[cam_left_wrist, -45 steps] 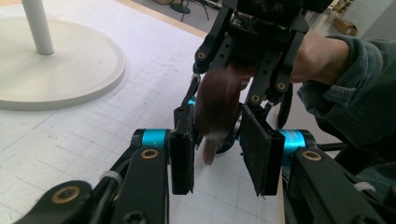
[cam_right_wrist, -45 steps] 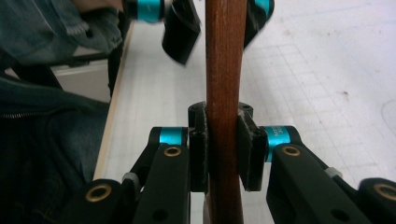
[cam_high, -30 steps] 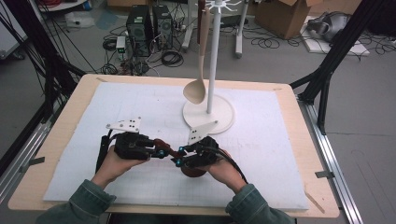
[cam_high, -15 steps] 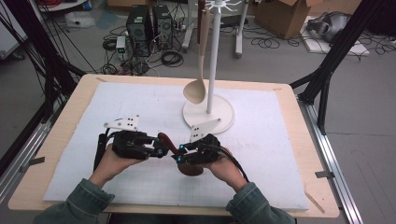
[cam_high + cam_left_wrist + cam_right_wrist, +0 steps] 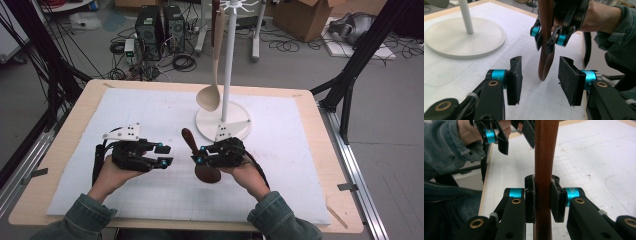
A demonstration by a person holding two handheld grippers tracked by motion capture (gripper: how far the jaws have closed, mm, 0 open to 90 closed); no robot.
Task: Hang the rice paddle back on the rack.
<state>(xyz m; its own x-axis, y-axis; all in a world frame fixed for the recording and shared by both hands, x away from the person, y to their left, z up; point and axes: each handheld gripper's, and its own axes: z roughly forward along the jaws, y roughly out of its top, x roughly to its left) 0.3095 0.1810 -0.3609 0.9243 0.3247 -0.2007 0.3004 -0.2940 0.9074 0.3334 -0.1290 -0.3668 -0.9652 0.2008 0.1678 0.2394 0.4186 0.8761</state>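
Dark spoon (image 5: 196,154) sits clamped by its handle in our right gripper (image 5: 199,154), bowl low over the surface (image 5: 300,150); our left gripper (image 5: 167,154) has just been opening, jaws empty, handing it over for the rack (image 5: 223,120).

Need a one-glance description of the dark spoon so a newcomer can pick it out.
Start at the white stand with the round base at the back middle of the white mat. Just in front of it, the right gripper clamps the dark brown wooden spoon by its handle, bowl low near the mat. The other spoon, the pale spoon, hangs on the stand.
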